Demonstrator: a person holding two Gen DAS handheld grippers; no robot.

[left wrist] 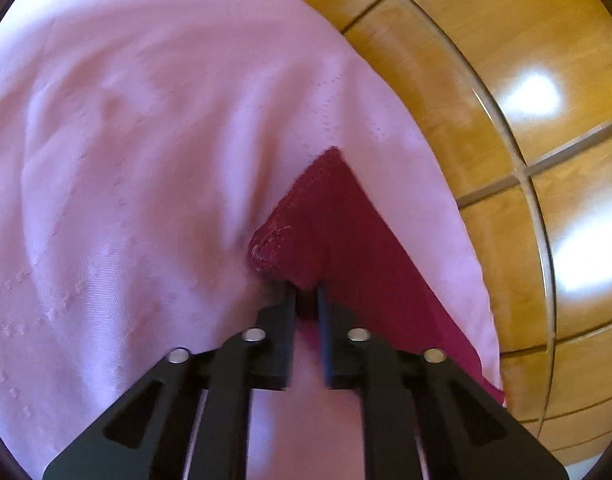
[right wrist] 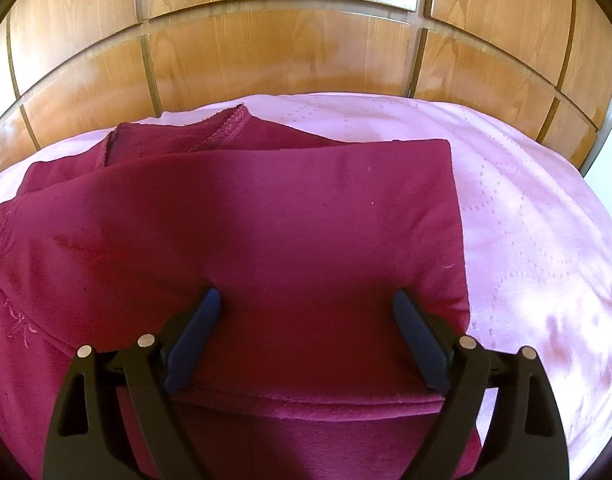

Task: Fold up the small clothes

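A dark red garment (right wrist: pixel 266 240) lies on a pink bedspread (right wrist: pixel 525 208), in front of a wall of wooden panels (right wrist: pixel 274 52). In the right wrist view the garment is folded over itself: the top layer forms a broad flap whose long axis runs from the near side toward the panels, with a straight folded edge on its right side and a squared corner at the far right. Behind that flap a stitched hem of the garment shows, curling up on the side nearest the panels. To the right of the garment the bedspread is bare, with a dotted woven pattern; to the left the red cloth runs out of view.

The right gripper (right wrist: pixel 307 300) has its fingers (right wrist: pixel 419 344) spread wide over the top flap, near its close edge, pinching nothing.

In the left wrist view the left gripper (left wrist: pixel 306 292) has its fingers (left wrist: pixel 284 344) drawn almost together, pinching a stitched corner of the garment (left wrist: pixel 306 224). From that corner the red cloth runs back to the right, over the bedspread (left wrist: pixel 146 160), whose edge borders the wooden panels (left wrist: pixel 505 100).
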